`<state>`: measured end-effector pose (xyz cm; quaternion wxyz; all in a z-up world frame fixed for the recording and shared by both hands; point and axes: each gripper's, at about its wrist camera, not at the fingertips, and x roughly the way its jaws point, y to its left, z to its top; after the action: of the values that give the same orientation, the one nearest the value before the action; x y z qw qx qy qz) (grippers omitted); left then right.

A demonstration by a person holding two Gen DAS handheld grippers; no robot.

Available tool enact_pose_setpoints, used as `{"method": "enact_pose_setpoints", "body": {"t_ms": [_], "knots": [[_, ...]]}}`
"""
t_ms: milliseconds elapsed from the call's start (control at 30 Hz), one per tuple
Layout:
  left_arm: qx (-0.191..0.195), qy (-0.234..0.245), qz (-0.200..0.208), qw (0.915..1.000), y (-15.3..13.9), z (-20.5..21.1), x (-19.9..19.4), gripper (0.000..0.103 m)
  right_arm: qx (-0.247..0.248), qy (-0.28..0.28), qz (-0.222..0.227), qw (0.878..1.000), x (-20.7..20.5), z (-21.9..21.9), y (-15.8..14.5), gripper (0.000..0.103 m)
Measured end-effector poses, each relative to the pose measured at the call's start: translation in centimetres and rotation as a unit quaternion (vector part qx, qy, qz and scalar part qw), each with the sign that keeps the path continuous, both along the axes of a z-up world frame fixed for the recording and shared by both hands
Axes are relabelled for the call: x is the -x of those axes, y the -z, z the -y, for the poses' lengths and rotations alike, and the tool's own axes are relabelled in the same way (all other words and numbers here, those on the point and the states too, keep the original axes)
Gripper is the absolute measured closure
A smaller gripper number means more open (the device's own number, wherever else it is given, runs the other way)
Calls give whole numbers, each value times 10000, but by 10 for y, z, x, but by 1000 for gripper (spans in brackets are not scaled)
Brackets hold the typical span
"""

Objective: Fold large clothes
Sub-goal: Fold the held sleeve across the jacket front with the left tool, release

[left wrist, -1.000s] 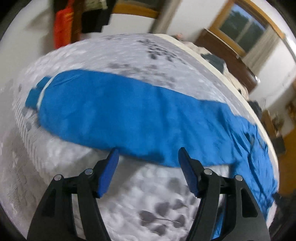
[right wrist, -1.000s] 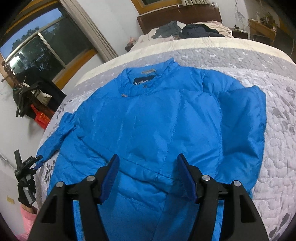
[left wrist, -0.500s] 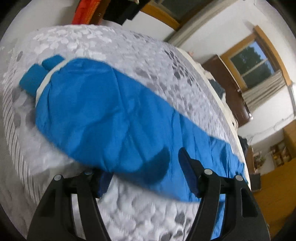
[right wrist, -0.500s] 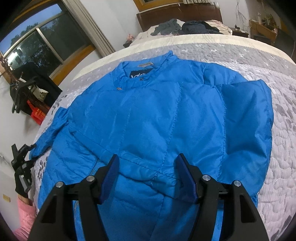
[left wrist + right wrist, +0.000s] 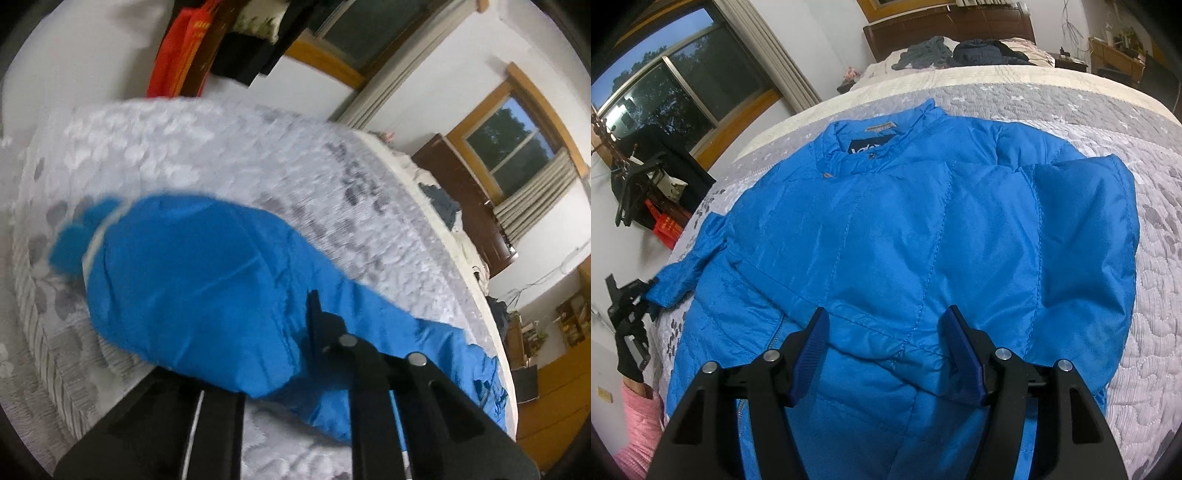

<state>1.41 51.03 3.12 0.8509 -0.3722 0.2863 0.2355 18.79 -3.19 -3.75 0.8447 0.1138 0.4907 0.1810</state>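
A bright blue padded jacket (image 5: pixel 905 229) lies front up on the bed, collar toward the far end. One sleeve (image 5: pixel 1082 236) is folded in over the body on the right. The other sleeve (image 5: pixel 184 277) stretches out to the left, its cuff (image 5: pixel 74 240) near the bed's edge. My left gripper (image 5: pixel 291 325) is shut on this sleeve; fabric drapes over one finger and hides it. It also shows small in the right wrist view, as the left gripper (image 5: pixel 631 306) at the sleeve's end. My right gripper (image 5: pixel 885 314) hangs open above the jacket's lower body, holding nothing.
The grey quilted bedcover (image 5: pixel 1145 332) spreads all round the jacket. Dark clothes (image 5: pixel 960 51) are piled by the wooden headboard. Red and black garments (image 5: pixel 184 48) hang on a rack beyond the bed's left side. A gloved hand and pink sleeve (image 5: pixel 635 424) hold the left gripper.
The left gripper has moved in onto the outstretched sleeve and shut on it, where it stood open before. The right gripper has drifted slightly closer over the jacket and stays open.
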Motion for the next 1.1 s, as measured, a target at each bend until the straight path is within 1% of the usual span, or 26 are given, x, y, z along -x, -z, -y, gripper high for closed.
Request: {"method": "enact_pose_setpoints", "body": {"t_ms": [33,133,233,300,400,500,667,833,933,1100], "knots": [[-122,89,88,9998,-10,7,-2,96,-3,4,-3,10000,0,0,0,38],[-312,372,308,9983,-33,27,-12,98,-4,5,-6,10000,0,0,0,38],[-520,667,449,9954,-51,50,-27,98,-16,19,-9,10000,0,2,-2,38],[-695,948,552,9915,-66,73,-39,98,-26,41,-7,10000,0,4,-3,38],[-771,1358,672,9854,-79,106,-54,98,-29,85,2,10000,1,7,-6,38],[-836,1803,749,9772,-89,145,-71,98,-51,132,25,9999,2,10,-9,38],[-843,2452,814,9624,-94,207,-94,98,-78,183,93,9998,3,14,-16,38],[-954,2943,859,9471,-92,263,-116,98,-52,248,151,9996,3,19,-21,38],[-945,3279,860,9360,-87,297,-129,98,-24,303,183,9994,3,22,-23,38],[-878,3843,770,9158,-68,355,-144,98,-28,361,189,9992,2,28,-24,38]]}}
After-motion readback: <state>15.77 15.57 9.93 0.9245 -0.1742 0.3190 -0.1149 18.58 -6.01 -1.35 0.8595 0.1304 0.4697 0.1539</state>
